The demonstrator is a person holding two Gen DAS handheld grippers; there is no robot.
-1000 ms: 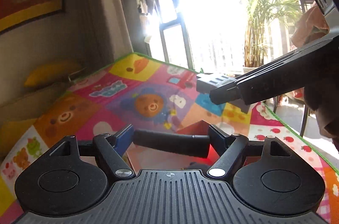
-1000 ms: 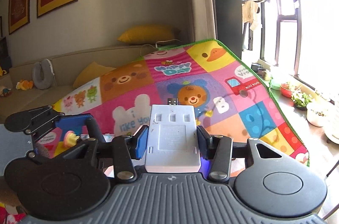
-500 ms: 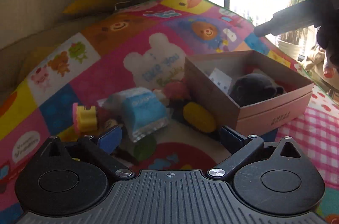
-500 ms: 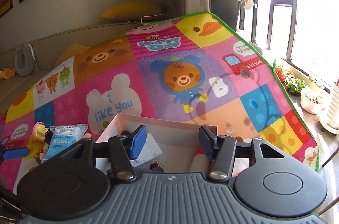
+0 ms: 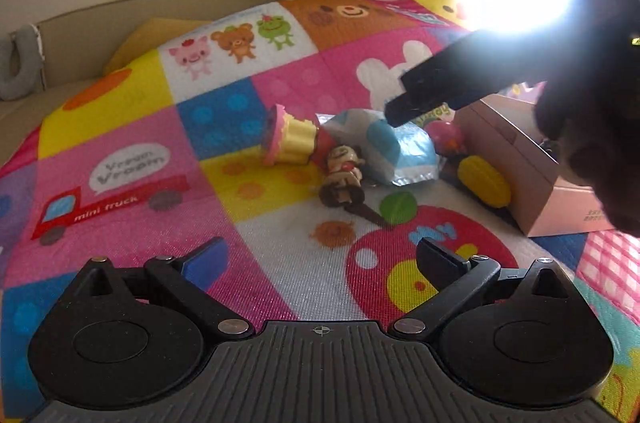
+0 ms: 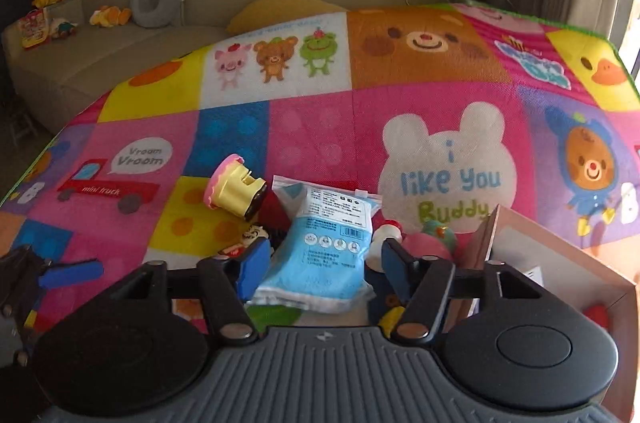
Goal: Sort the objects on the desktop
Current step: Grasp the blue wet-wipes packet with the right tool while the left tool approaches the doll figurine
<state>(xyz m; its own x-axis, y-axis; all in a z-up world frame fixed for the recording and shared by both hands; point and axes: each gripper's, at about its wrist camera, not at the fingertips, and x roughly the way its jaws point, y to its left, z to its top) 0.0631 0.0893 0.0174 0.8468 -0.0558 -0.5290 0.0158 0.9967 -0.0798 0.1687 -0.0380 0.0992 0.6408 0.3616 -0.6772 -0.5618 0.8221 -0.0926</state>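
The left gripper (image 5: 320, 259) hangs over the mat (image 5: 120, 151), jaws spread wide w/ nothing between them, only bare mat below; they have just been opening. In the right wrist view its blue fingertip (image 6: 70, 273) pokes in at the far left edge. Ahead of it, left to right in the left wrist view: a toy cupcake (image 5: 290, 139) tipped on its side, a small figure (image 5: 342, 175) lying just beside it, a green disc (image 5: 398, 207) near the figure's foot, a blue packet (image 5: 394, 153) behind, a pink ball (image 5: 442, 137), a yellow corn toy (image 5: 484, 181) touching the box (image 5: 532, 179) wall. The right gripper (image 6: 320, 261) sits low over the pile, jaws apart and just been opening, straddling the packet (image 6: 324, 251) w/o the pads pressing on it; can't tell if a pad brushes the wrap. Left of that packet the cupcake (image 6: 234, 193) lies tilted, the figure (image 6: 250, 237) partly hidden behind the left pad. Right of the packet: a white-and-red bit (image 6: 388, 229), then the pink ball (image 6: 424, 243) w/ a green piece on top, then the box (image 6: 486, 239) at the far right, open-topped, contents mostly hidden. From the left wrist view the right gripper's finger (image 5: 448, 91) is a dark bar over the packet.
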